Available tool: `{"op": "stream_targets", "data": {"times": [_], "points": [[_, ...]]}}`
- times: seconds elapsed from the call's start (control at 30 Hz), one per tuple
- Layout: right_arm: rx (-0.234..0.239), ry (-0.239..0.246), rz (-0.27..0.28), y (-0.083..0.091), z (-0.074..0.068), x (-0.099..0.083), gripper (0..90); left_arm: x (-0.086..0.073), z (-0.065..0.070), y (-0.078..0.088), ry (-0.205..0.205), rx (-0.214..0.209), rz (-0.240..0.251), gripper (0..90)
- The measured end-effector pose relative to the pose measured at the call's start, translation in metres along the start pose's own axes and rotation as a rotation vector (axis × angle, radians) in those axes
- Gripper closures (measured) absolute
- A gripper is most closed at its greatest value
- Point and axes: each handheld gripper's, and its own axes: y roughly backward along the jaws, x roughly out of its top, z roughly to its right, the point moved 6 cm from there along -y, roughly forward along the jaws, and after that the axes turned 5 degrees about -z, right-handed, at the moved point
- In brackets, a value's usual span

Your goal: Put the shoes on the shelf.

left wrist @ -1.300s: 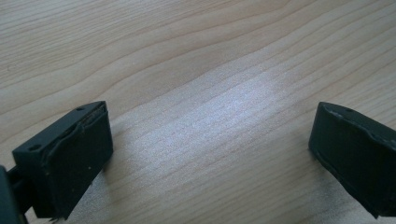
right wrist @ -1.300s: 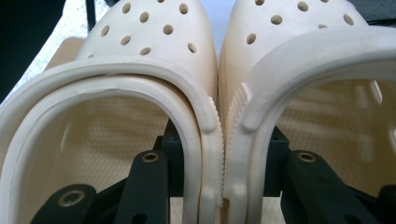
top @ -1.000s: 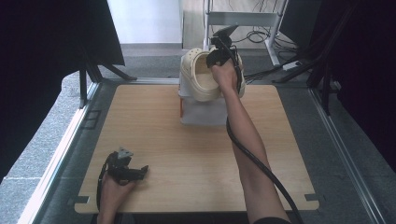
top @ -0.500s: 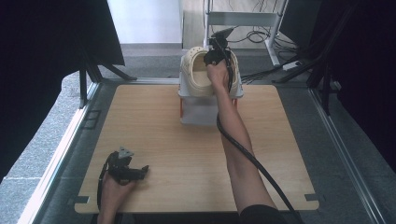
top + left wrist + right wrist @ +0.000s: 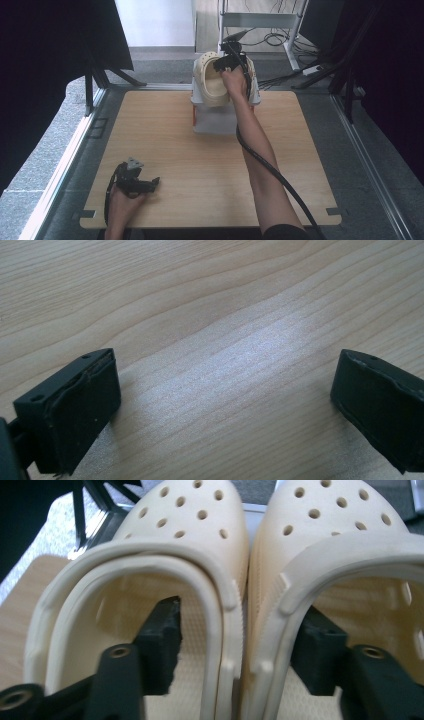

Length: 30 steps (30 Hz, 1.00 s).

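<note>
clogs (image 5: 235, 580): no brand, size or other text can be read on the cream uppers, straps or insoles.
white box (image 5: 215, 117): no label or print can be made out.
worktop (image 5: 210, 315): bare wood grain, no markings.
tools: black pads (image 5: 80, 405) carry no readable lettering.
</note>
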Motion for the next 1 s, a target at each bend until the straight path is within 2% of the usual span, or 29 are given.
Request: {"op": "stream_targets", "data": {"times": [0.03, 0.13, 0.17, 0.2, 0.23, 0.4, 0.63, 0.67, 0.7, 0.73, 0.77, 0.9, 1.0], "points": [[0.008, 0.035, 0.000, 0.003, 0.000, -0.002, 33.5, 0.000, 0.000, 0.000, -0.002, 0.000, -0.002, 0.0], [0.019, 0.057, 0.006, 0.007, -0.001, -0.004, 29.3, 0.000, 0.000, 0.000, -0.002, 0.001, -0.002, 0.0], [0.035, 0.090, 0.006, 0.009, -0.002, -0.007, 26.1, 0.000, 0.000, 0.000, 0.001, 0.001, 0.000, 0.0], [0.035, 0.090, 0.006, 0.009, -0.002, -0.007, 26.1, 0.000, 0.000, 0.000, 0.001, 0.001, 0.000, 0.0], [0.052, 0.116, 0.003, 0.011, -0.002, -0.010, 21.7, 0.000, 0.000, 0.000, 0.002, 0.001, 0.000, 0.0], [0.052, 0.189, 0.001, 0.015, -0.002, -0.020, 16.9, 0.000, 0.000, 0.000, 0.000, 0.004, 0.001, 0.0], [0.090, 0.219, 0.010, 0.024, -0.002, -0.028, 13.4, 0.000, 0.000, 0.000, 0.000, 0.004, 0.000, 0.0], [0.109, 0.220, 0.014, 0.026, -0.003, -0.029, 12.8, 0.000, 0.000, 0.000, 0.000, 0.004, 0.000, 0.0], [0.152, 0.229, 0.017, 0.029, -0.004, -0.032, 8.7, 0.000, 0.000, 0.000, 0.000, 0.004, 0.000, 0.0], [0.152, 0.229, 0.017, 0.029, -0.004, -0.032, 8.7, 0.000, 0.000, 0.000, 0.000, 0.004, 0.000, 0.0], [0.180, 0.246, 0.020, 0.032, -0.004, -0.034, 4.9, 0.000, 0.000, 0.000, 0.000, 0.005, 0.000, 0.0], [0.202, 0.258, 0.049, 0.039, -0.004, -0.037, 0.6, 0.000, 0.000, 0.000, 0.001, 0.006, 0.001, 0.0], [0.223, 0.279, 0.043, 0.044, -0.005, -0.041, 0.0, 0.000, 0.000, 0.000, -0.001, 0.005, 0.000, 0.0]]}}
